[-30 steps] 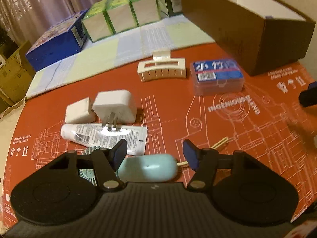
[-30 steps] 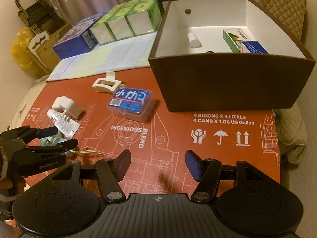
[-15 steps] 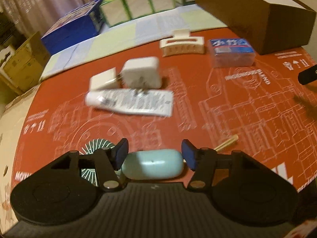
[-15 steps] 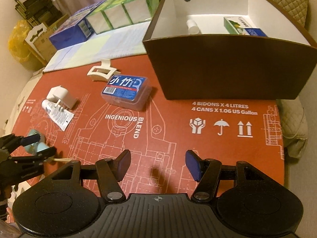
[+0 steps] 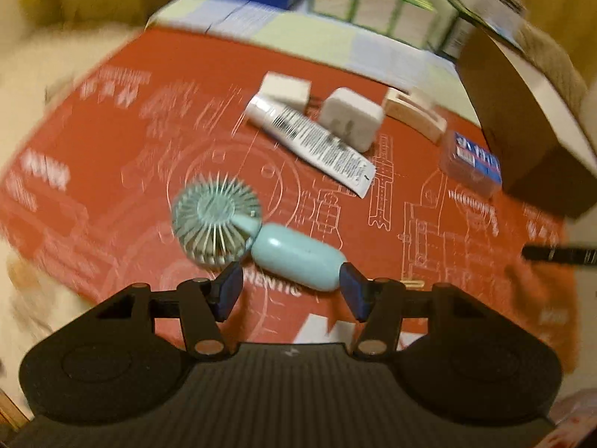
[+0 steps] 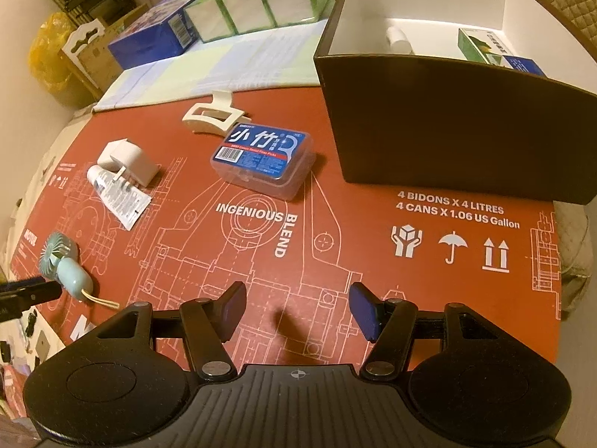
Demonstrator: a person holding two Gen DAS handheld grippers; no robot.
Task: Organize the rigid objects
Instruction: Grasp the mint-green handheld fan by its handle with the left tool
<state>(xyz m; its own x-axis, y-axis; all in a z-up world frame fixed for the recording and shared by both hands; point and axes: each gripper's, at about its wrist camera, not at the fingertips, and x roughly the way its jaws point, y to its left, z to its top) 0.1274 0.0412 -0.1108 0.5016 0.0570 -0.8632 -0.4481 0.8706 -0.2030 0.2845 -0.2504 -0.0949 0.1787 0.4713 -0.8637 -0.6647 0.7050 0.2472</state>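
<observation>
A mint-green handheld fan (image 5: 261,235) lies flat on the red printed mat (image 5: 112,149). Its handle end sits just ahead of my left gripper (image 5: 291,291), between the fingertips. The jaws are closing; the pads do not press on it. From the right wrist view the fan (image 6: 63,265) lies at the mat's left edge, with a left finger (image 6: 30,289) beside it. My right gripper (image 6: 294,310) hovers open and empty over the mat's front. A floss-pick box (image 6: 263,156), cream hair clip (image 6: 214,115), white charger plug (image 6: 128,162) and white tube (image 6: 115,196) lie further back.
A tall brown box (image 6: 447,119) stands at the back right, holding a white bottle (image 6: 397,37) and a green carton (image 6: 488,46). Tissue packs (image 6: 253,3) and a blue box (image 6: 153,37) line the far side. Clutter sits beyond the left edge.
The left gripper has swung and rolled, so the whole fan now shows lying diagonally ahead of its tips, and its jaws have narrowed slightly. The right gripper has come slightly lower.
</observation>
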